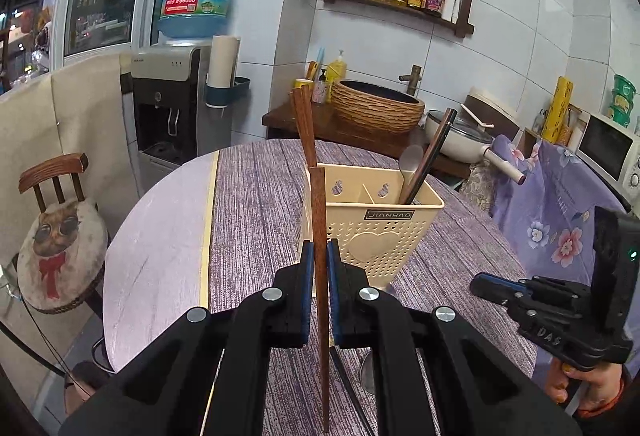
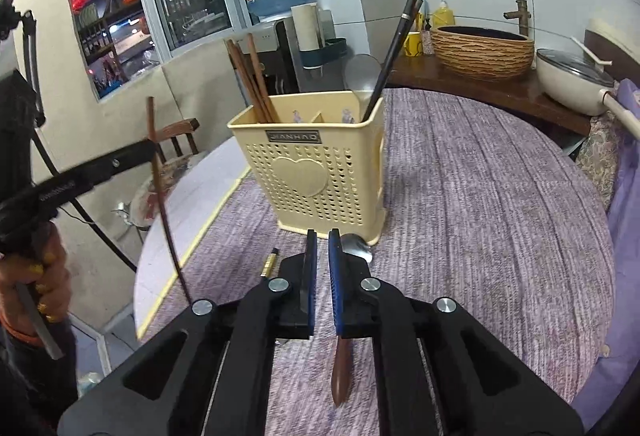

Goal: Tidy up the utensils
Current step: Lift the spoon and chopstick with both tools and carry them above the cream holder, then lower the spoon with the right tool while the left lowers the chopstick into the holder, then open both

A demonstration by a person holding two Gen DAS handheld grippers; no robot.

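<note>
A cream perforated utensil holder (image 1: 384, 232) (image 2: 316, 172) stands on the purple table. It holds brown wooden chopsticks (image 2: 252, 76) (image 1: 303, 124) in one end, and dark chopsticks (image 2: 394, 48) (image 1: 430, 160) with a spoon (image 1: 411, 162) in the other. My left gripper (image 1: 319, 252) (image 2: 150, 152) is shut on a brown wooden chopstick (image 1: 320, 276) (image 2: 160, 188), held upright in front of the holder. My right gripper (image 2: 322, 240) (image 1: 480, 282) hovers over a metal spoon with a brown handle (image 2: 356, 252) lying on the table; its jaws stand slightly apart with nothing between them.
A dark chopstick with a gold end (image 2: 269, 263) lies on the table left of the right gripper. A chair (image 1: 60, 236) stands at the table's left. A wooden counter with a woven basin (image 1: 378, 108) and a white pot (image 2: 572, 84) is behind.
</note>
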